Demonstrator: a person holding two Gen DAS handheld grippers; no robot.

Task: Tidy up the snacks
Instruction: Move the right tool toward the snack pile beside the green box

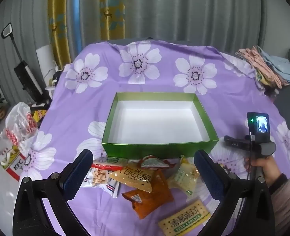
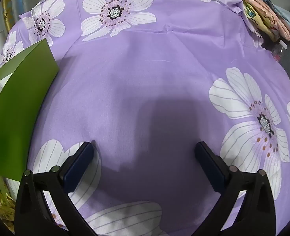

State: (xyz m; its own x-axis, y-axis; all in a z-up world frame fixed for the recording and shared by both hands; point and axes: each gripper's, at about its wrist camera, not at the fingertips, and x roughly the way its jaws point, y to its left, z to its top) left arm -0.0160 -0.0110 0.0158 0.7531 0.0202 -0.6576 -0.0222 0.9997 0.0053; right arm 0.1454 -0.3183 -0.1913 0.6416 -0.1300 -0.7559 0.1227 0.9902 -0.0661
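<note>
Green box [image 1: 160, 150]: open-topped, rectangular, shiny green walls, white inside, nothing in it; sits flat on the purple floral cloth. Its green outer wall [image 2: 21, 106] shows at the left edge of the right wrist view.

Snacks lie in a loose heap just in front of the box's near wall:
- peanut packet [image 1: 99, 179], white with a clear window, leftmost
- yellow packet [image 1: 133, 178] with dark characters, overlapping an orange packet [image 1: 151, 196]
- small red-and-green packet [image 1: 152, 162] touching the box
- pale yellow-green packet [image 1: 182, 175], to the right
- soda cracker packet [image 1: 184, 219], lying flat, nearest, apart from the heap.
</note>
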